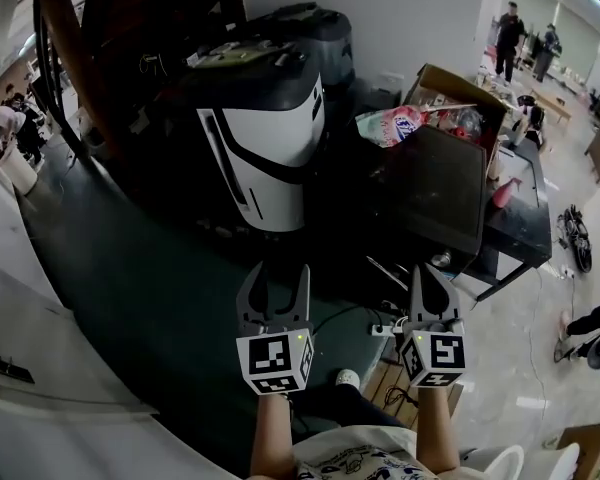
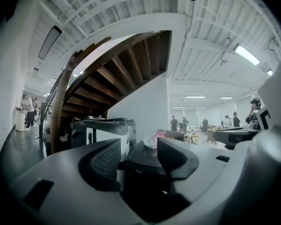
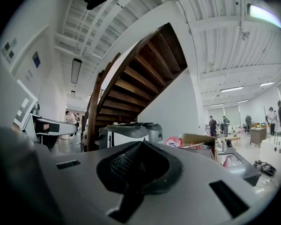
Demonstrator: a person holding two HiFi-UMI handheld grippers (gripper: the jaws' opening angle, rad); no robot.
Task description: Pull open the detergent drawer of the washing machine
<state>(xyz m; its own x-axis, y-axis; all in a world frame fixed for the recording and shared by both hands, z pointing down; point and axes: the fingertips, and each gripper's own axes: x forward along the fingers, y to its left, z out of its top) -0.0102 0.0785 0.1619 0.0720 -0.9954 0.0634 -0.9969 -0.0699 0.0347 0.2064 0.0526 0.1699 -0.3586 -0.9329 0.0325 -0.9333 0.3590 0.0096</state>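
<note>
A white-and-black washing machine (image 1: 270, 143) stands under the stairs, with a second grey one (image 1: 315, 28) behind it. To its right is a dark boxy machine (image 1: 440, 193). I cannot make out a detergent drawer on any of them. My left gripper (image 1: 277, 280) is held out level well short of the machines, its jaws wide apart and empty. In the left gripper view the dark machine (image 2: 143, 150) shows between the fingers (image 2: 105, 165). My right gripper (image 1: 428, 276) hangs beside it, jaws together on nothing, and its pads (image 3: 138, 165) meet in the right gripper view.
A cardboard box (image 1: 458, 88) of bags and bottles sits behind the dark machine. A power strip (image 1: 385, 330) with cables lies on the floor ahead of my feet. A wooden staircase (image 3: 131, 78) rises overhead. A dark table (image 1: 525, 218) is at right, a white counter (image 1: 20, 308) at left, and people (image 1: 508, 33) stand far off.
</note>
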